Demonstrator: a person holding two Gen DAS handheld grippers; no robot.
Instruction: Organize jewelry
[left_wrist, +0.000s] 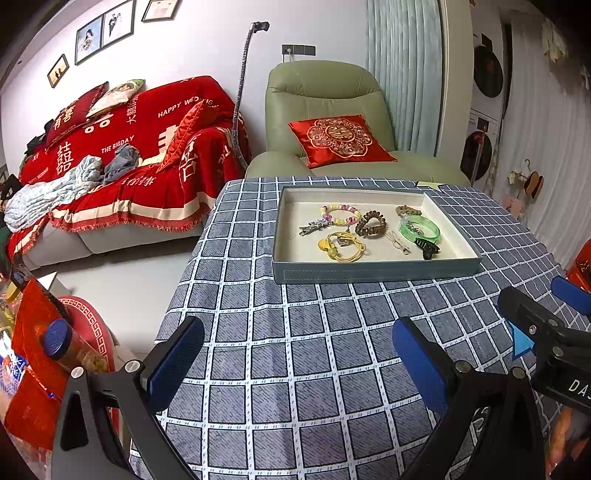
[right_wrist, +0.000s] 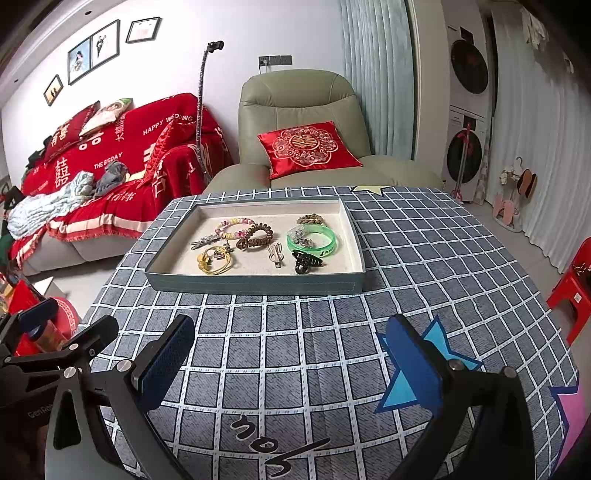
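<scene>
1. Setting: a living room is shown, with a red-draped sofa (left_wrist: 122, 155) at left and a green armchair (left_wrist: 332, 122) behind a table spread with a blue checked cloth (left_wrist: 314, 350).
2. Tray (right_wrist: 255, 286): a shallow grey-blue tray with a pale lining is set on the far half of the cloth, well apart from both tools. All the jewelry is held inside it.
3. Contents, left to right: a silver hair clip (right_wrist: 205, 242); a yellow bangle set (right_wrist: 214, 260); a pastel bead bracelet (right_wrist: 236, 227); a brown coil hair tie (right_wrist: 255, 236); a small slim clip (right_wrist: 275, 254); a black claw clip (right_wrist: 304, 260); a green bangle (right_wrist: 314, 240) with small metal pieces lying within its ring; a brown beaded piece (right_wrist: 310, 219) at the back.
4. Risk, as judged: the pieces are crowded and partly overlapped, so a neighbour may be dragged or snagged when one is lifted. The coil tie and bead bracelet are touching. The thin clips lie flat and may be missed or slid by wide pads.
5. Left gripper (left_wrist: 295, 354): the jaws are spread wide; nothing is held and nothing is touched. It is held above bare cloth, near the table's front.
6. Right gripper (right_wrist: 291, 354): likewise spread wide and empty, above a blue star marker (right_wrist: 400, 387) on the cloth.
</scene>
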